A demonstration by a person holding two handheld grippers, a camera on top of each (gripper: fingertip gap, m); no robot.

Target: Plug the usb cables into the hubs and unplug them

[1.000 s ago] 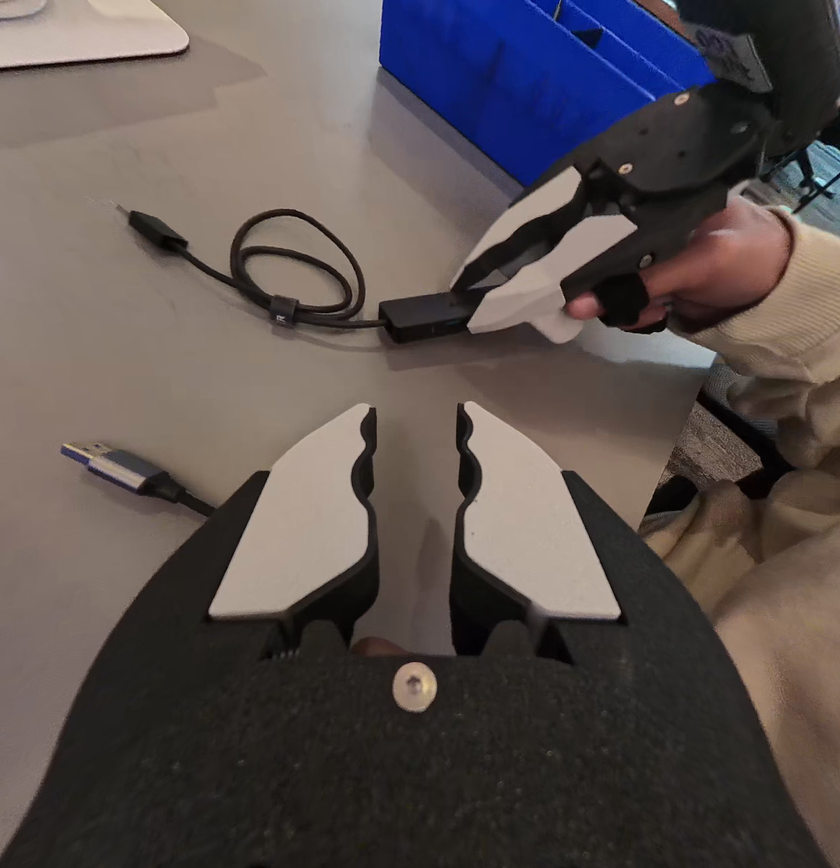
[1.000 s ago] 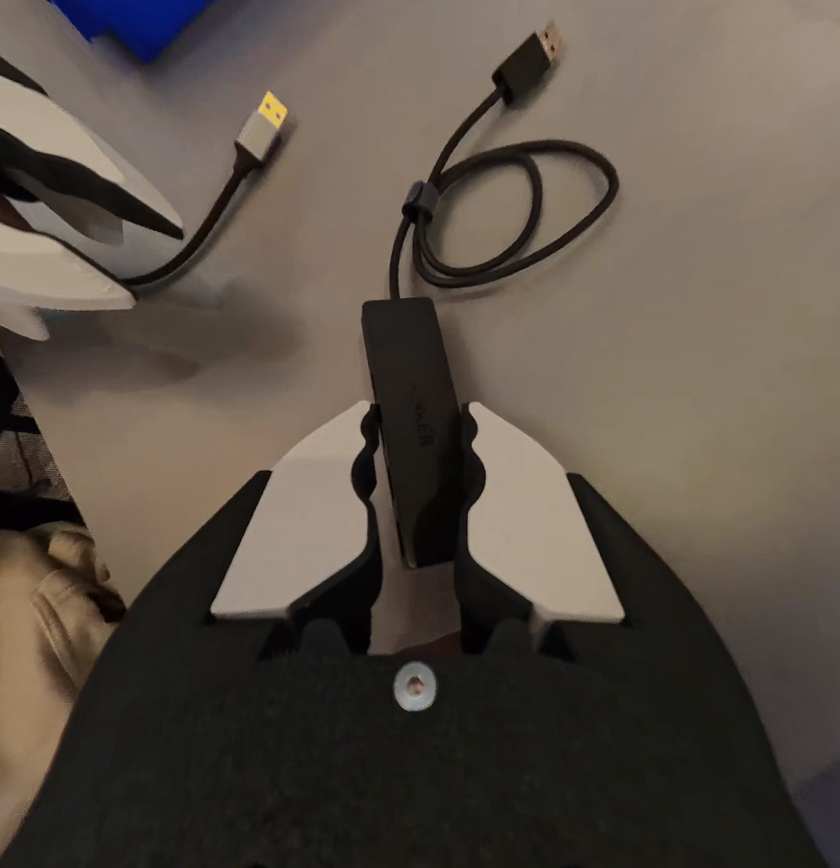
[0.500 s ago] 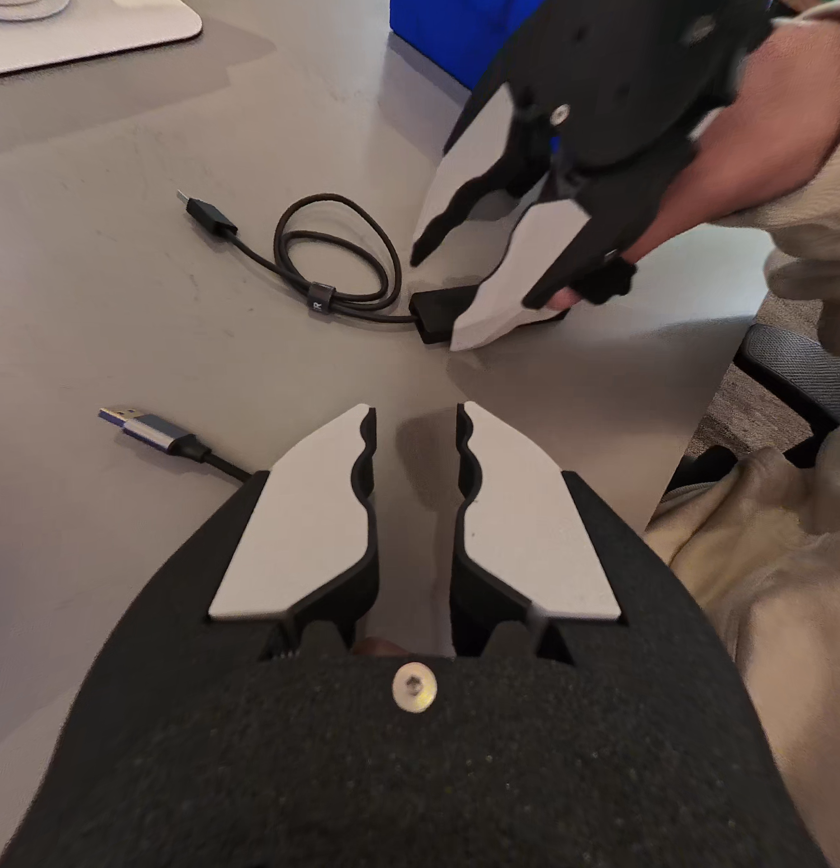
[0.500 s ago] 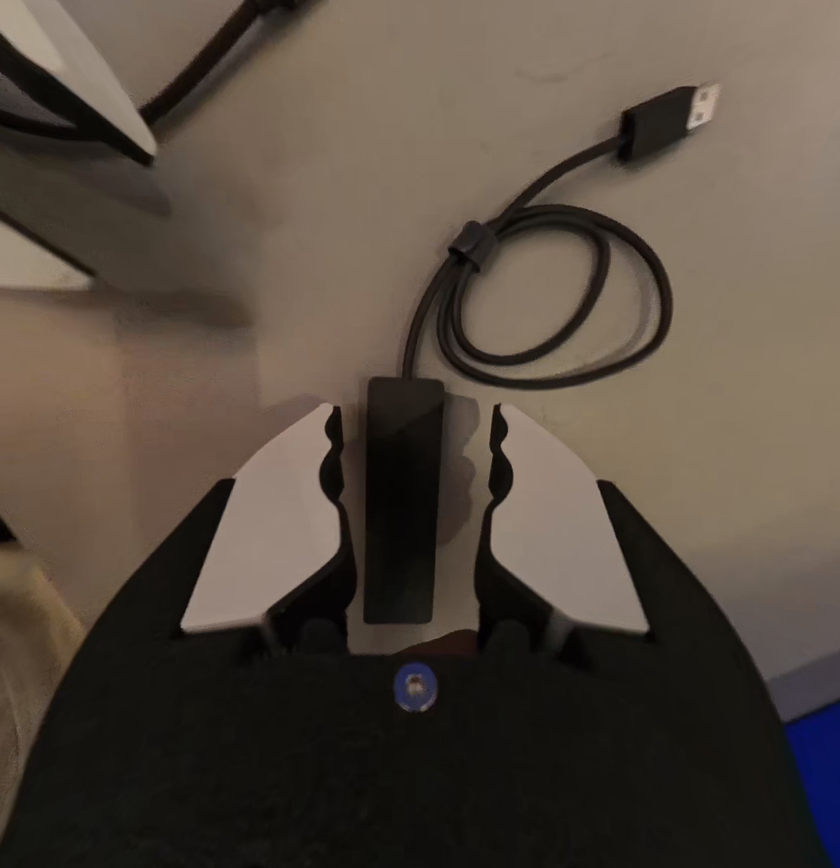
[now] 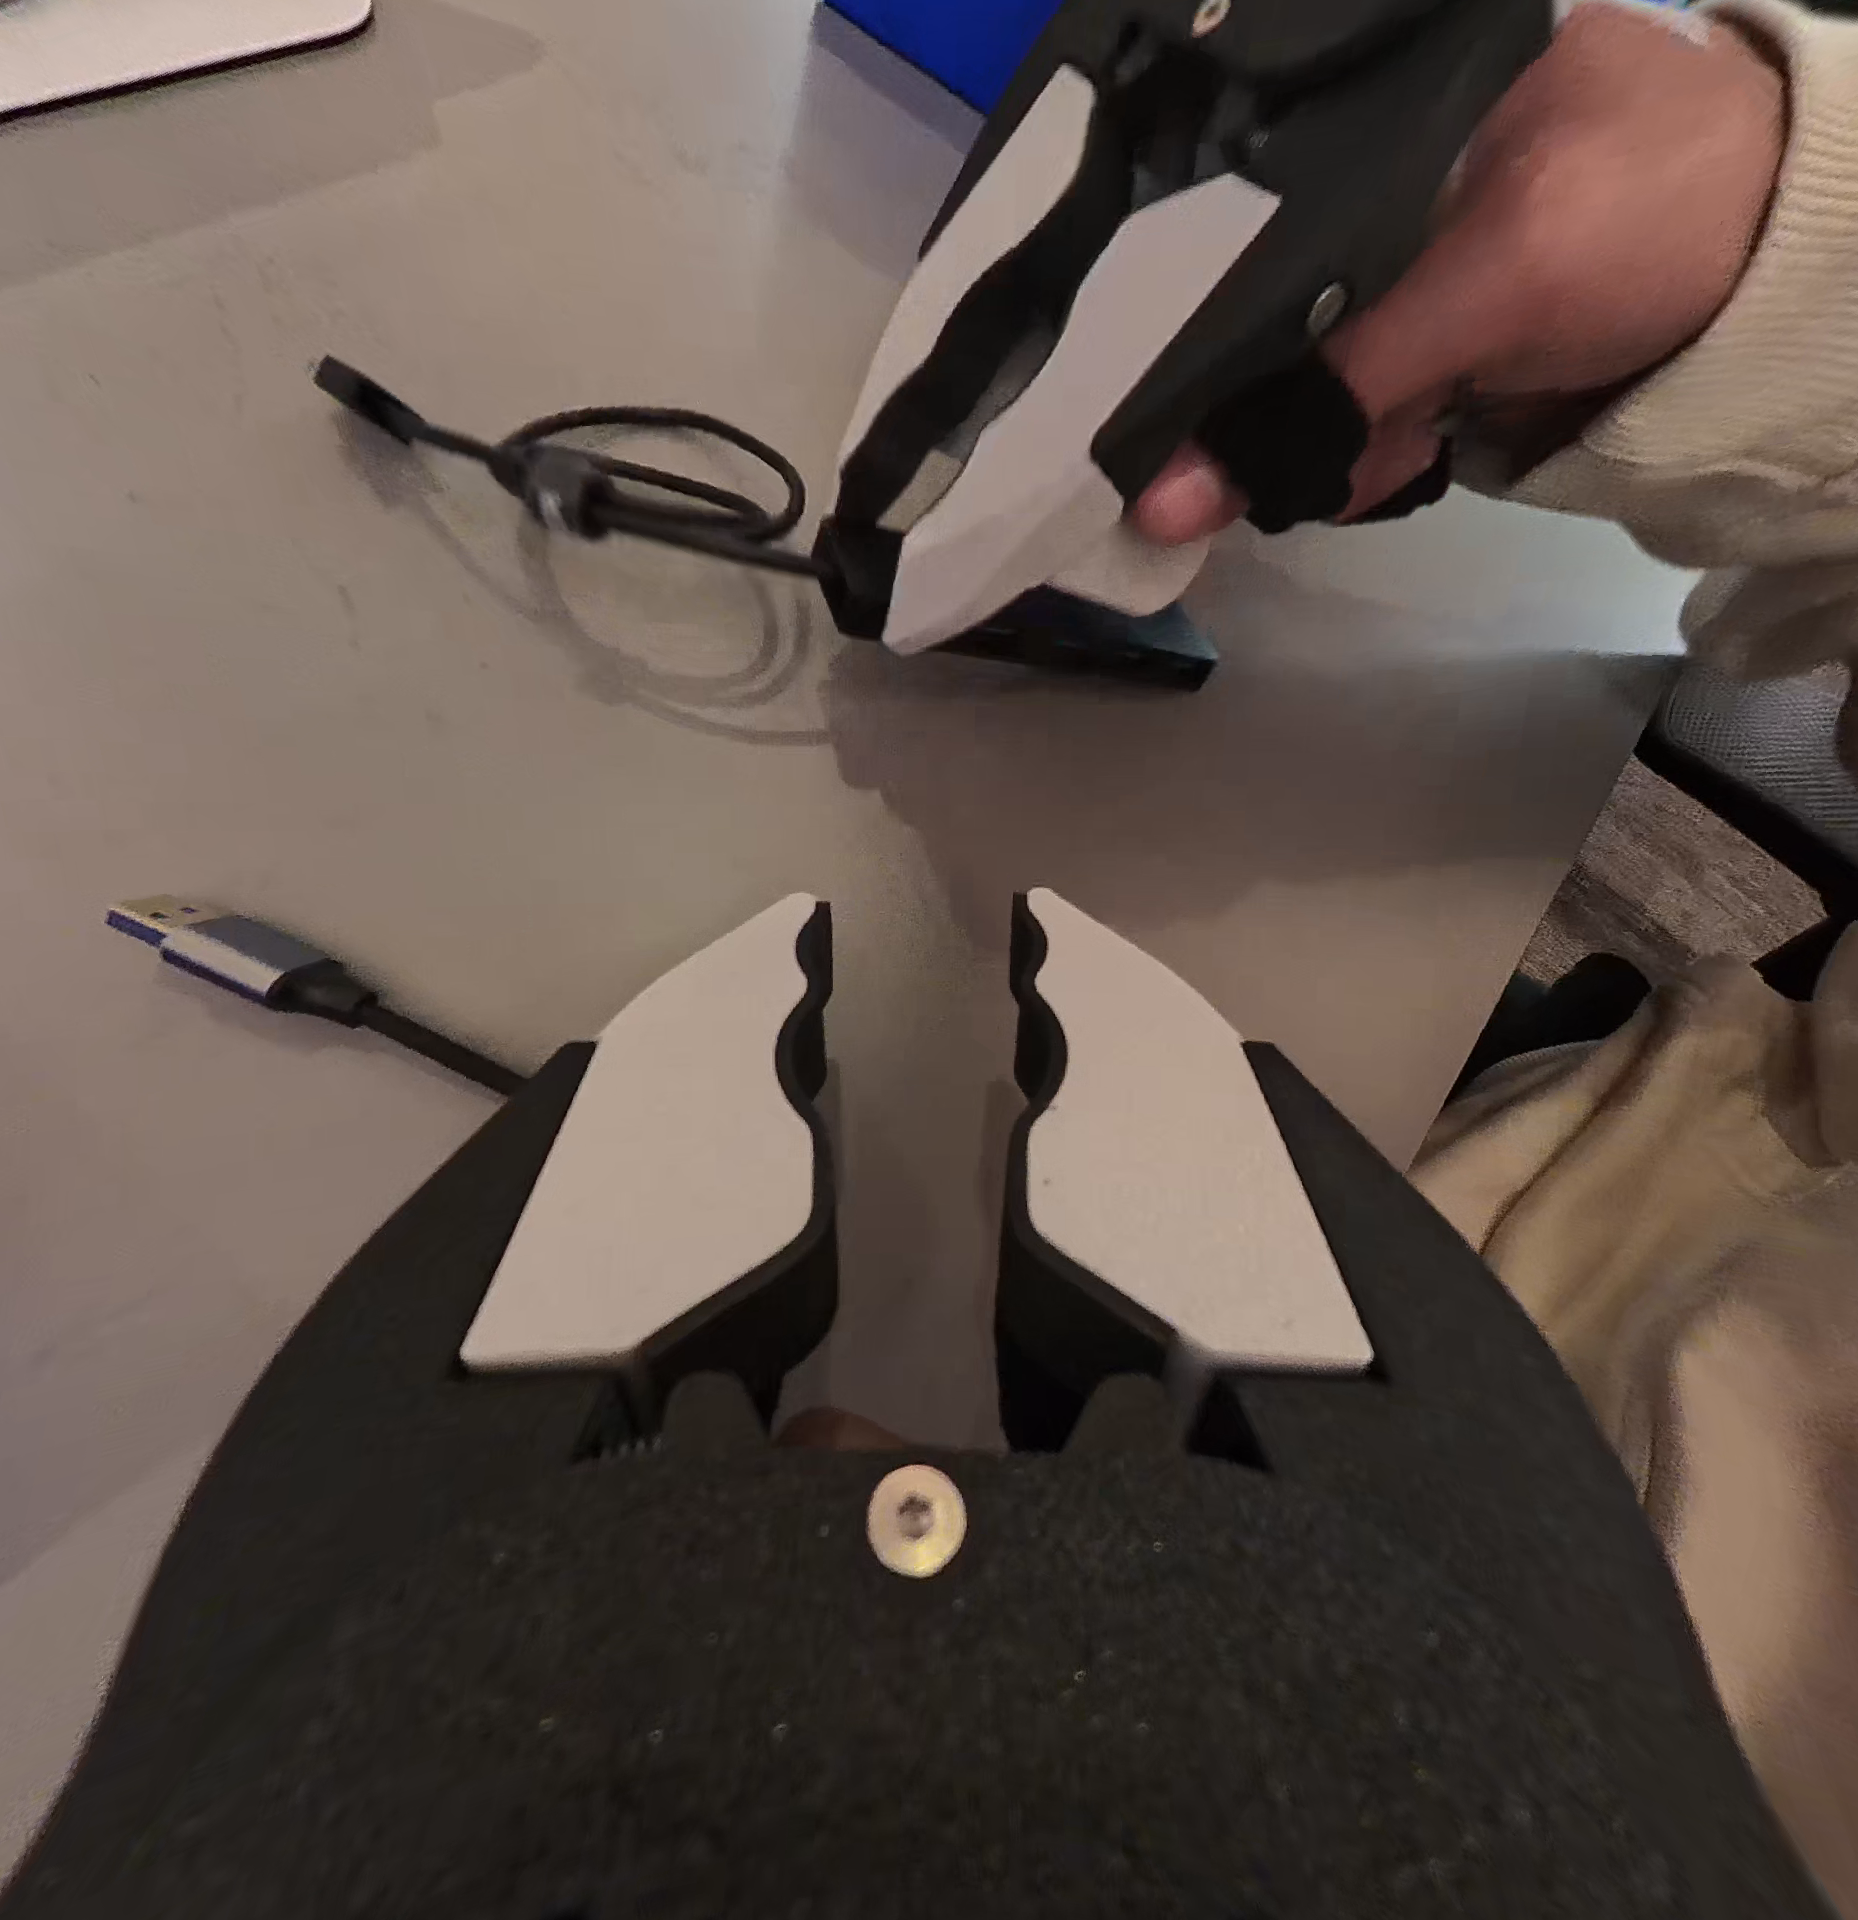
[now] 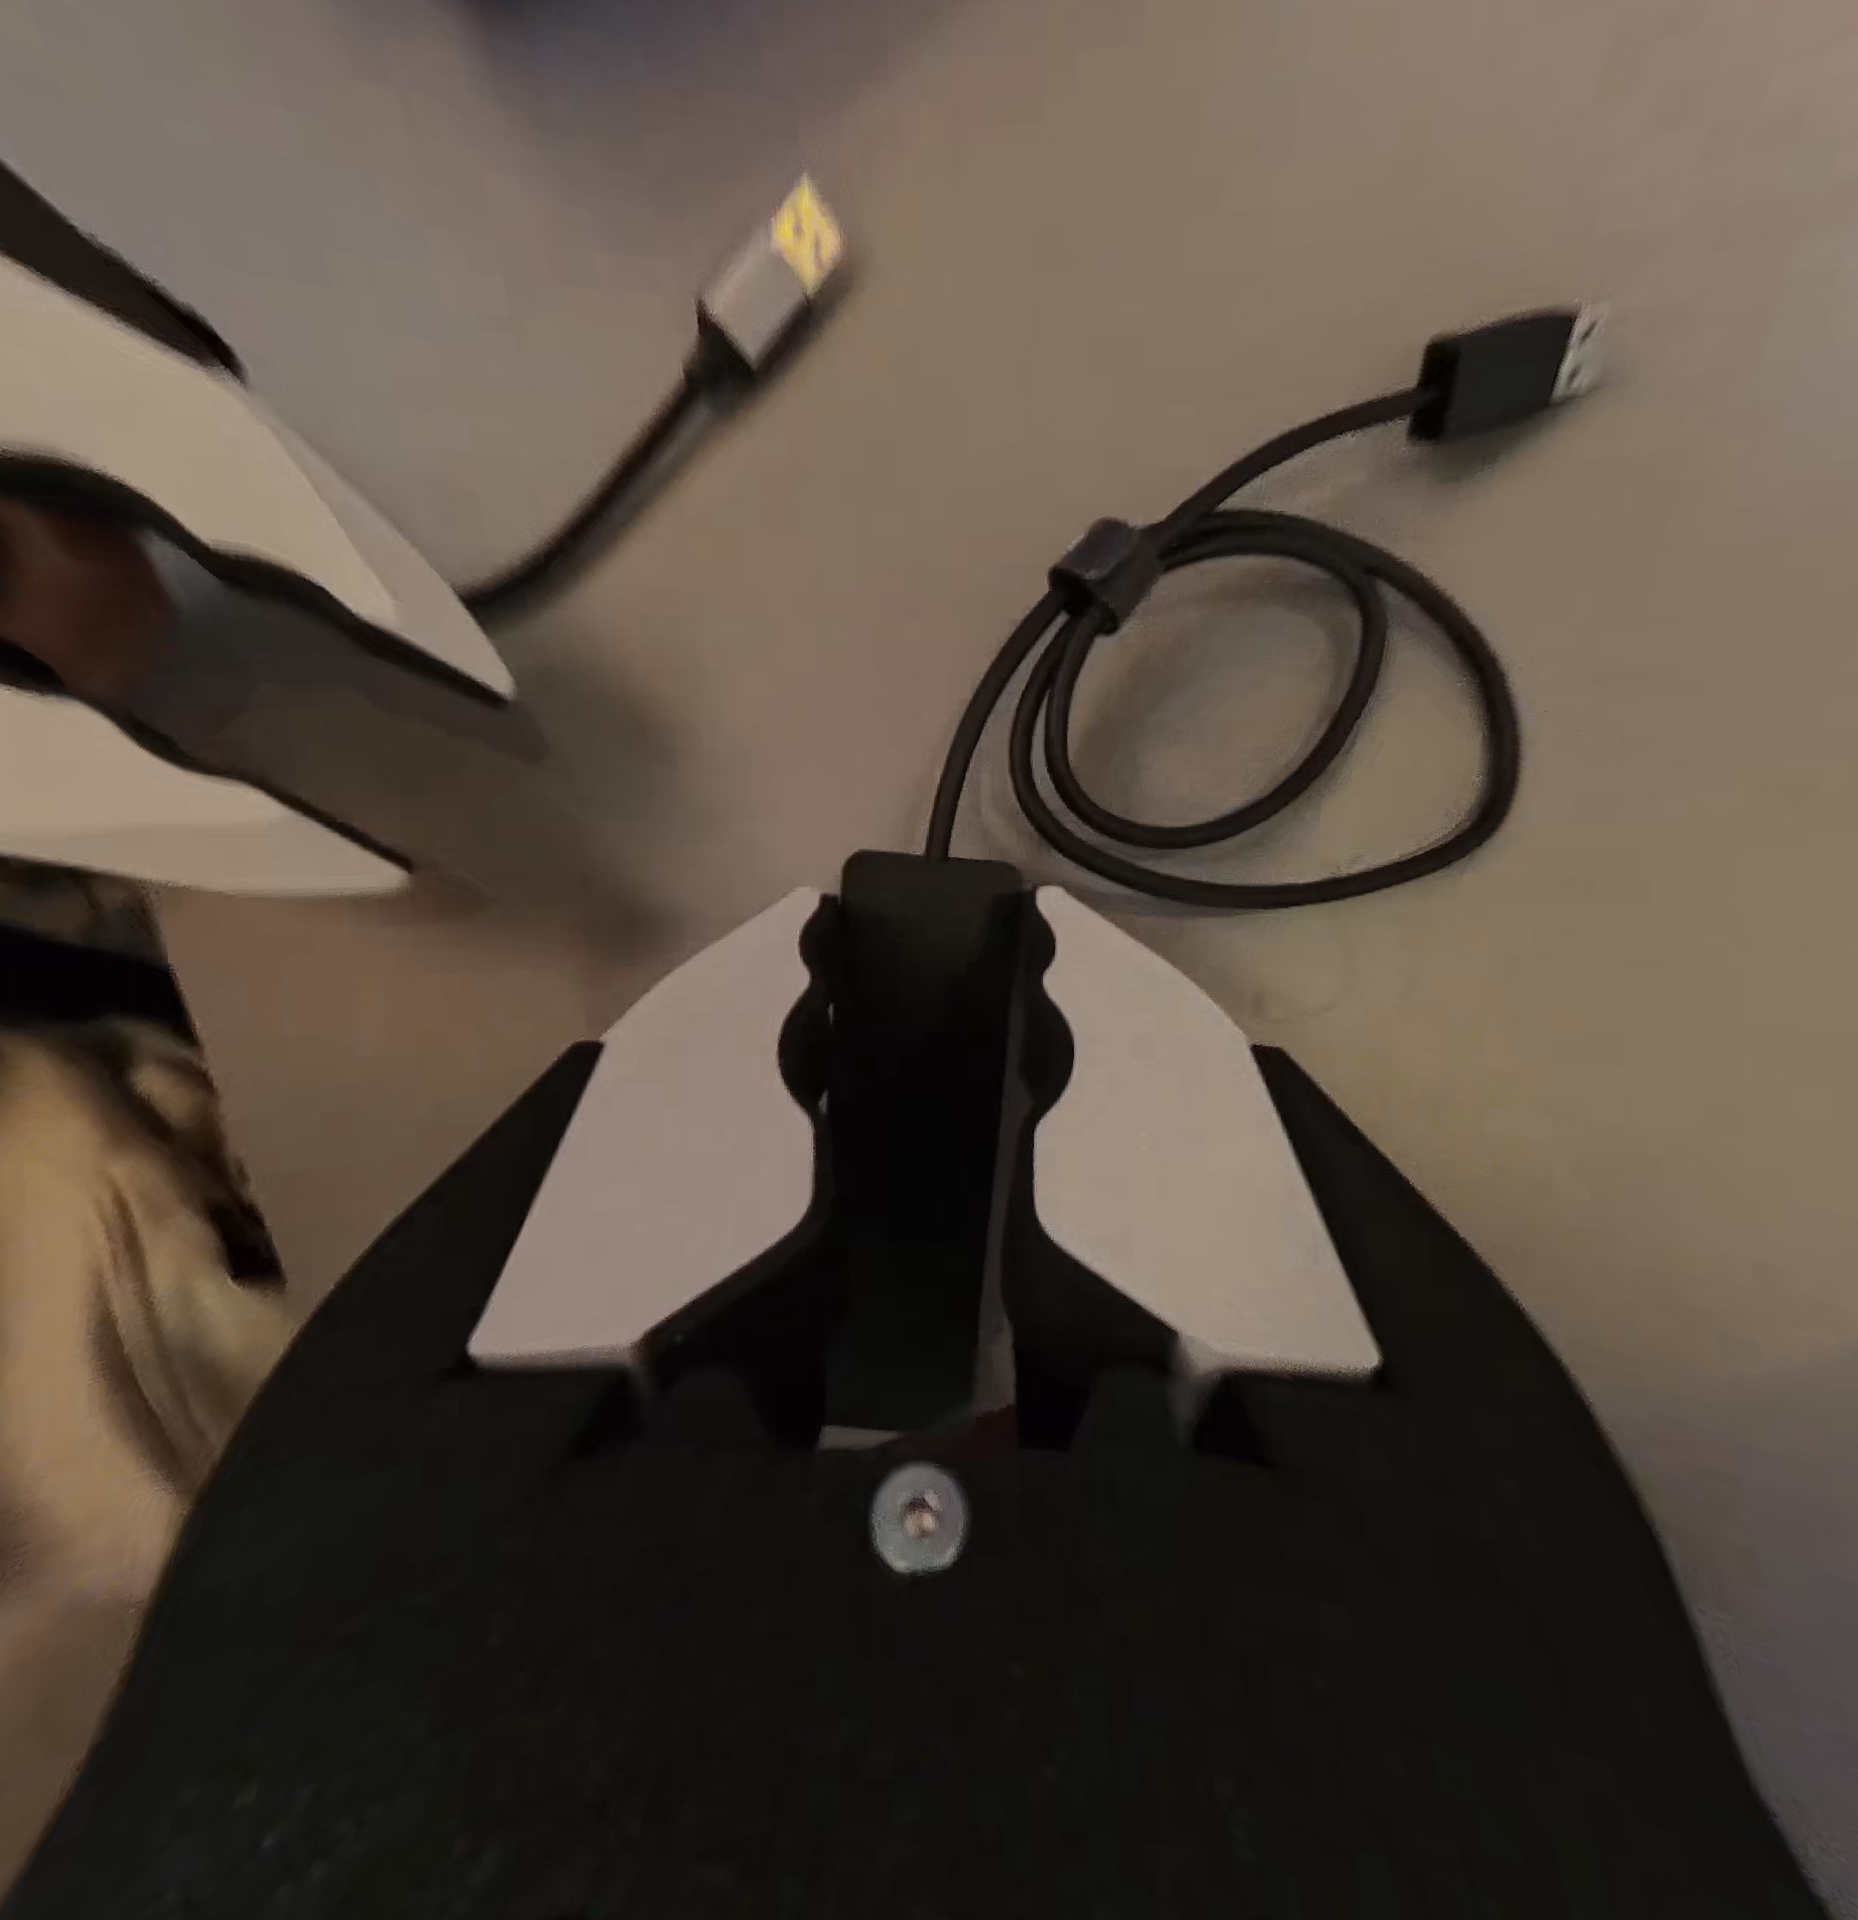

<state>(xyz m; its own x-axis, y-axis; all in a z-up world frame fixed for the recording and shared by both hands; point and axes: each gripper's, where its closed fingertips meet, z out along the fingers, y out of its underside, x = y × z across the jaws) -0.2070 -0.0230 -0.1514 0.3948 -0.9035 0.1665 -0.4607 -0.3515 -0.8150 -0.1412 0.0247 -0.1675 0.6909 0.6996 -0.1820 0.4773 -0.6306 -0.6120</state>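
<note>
Two grippers: the right gripper (image 6: 925, 914) clamps the black hub (image 6: 920, 1091) at frame centre, the left gripper (image 5: 920, 925) (lower centre) gapes empty.

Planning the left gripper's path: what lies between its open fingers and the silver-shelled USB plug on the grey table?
Nothing: in the left wrist view only bare grey table separates the left gripper from the silver-shelled USB plug, which lies off to its left.

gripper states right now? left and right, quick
Left hand-held gripper: open, holding nothing, above the table.
Right hand-held gripper: closed on the black USB hub, one end of it tilted up off the table.
</note>
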